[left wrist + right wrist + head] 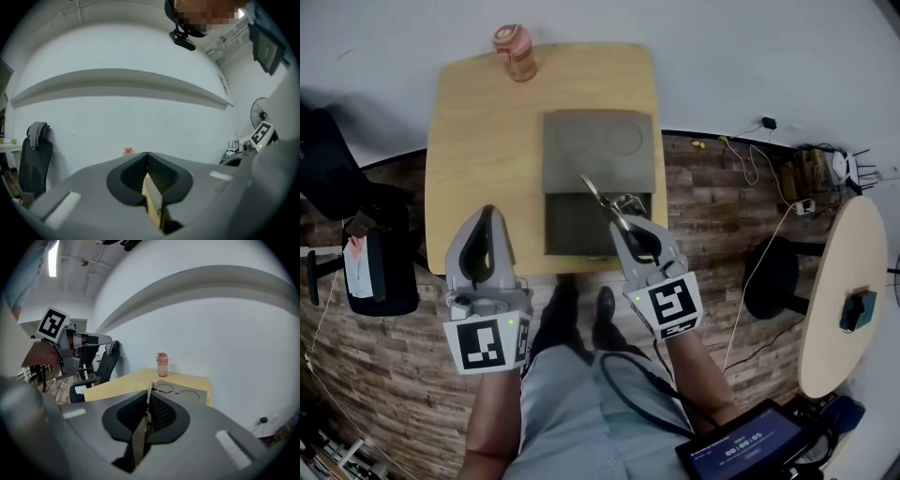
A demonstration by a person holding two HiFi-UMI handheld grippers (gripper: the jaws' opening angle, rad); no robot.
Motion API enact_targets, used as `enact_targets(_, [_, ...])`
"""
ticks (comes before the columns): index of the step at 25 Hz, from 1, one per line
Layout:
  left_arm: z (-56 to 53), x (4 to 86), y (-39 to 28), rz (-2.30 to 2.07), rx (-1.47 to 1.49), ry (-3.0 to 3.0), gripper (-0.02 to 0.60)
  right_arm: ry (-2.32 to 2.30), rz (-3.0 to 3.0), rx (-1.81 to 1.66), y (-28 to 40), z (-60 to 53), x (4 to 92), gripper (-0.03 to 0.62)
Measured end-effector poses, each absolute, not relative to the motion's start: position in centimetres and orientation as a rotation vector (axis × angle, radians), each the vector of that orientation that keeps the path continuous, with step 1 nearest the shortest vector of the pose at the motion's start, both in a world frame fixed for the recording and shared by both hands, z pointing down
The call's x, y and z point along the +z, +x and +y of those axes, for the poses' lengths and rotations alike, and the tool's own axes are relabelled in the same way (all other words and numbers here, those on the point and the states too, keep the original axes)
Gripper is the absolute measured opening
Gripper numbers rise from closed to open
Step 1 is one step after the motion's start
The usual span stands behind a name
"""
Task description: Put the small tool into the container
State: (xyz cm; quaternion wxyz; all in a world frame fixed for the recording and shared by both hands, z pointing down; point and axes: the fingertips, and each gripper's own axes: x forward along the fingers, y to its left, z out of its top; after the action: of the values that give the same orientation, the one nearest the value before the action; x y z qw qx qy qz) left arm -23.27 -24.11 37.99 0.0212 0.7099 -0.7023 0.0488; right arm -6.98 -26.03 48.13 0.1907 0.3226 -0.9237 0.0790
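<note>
On the wooden table lies a grey container; its flat lid part has two round recesses, and a darker open compartment sits at the near side. My right gripper is shut on a small thin metal tool, which sticks out over that compartment. In the right gripper view the tool stands up between the closed jaws, with the container beyond. My left gripper hovers at the table's near edge, left of the container. Its jaws are shut with nothing in them.
A pink bottle stands at the table's far edge. A black chair is left of the table. To the right stand a round table and floor cables. A tablet is at the lower right.
</note>
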Motion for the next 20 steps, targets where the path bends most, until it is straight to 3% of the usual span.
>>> enact_targets(20, [-25.3, 40.9, -24.2, -2.174, 0.209, 2.131, 0.006, 0.641, -2.583, 0.191, -8.8, -24.8, 52.3, 0.014])
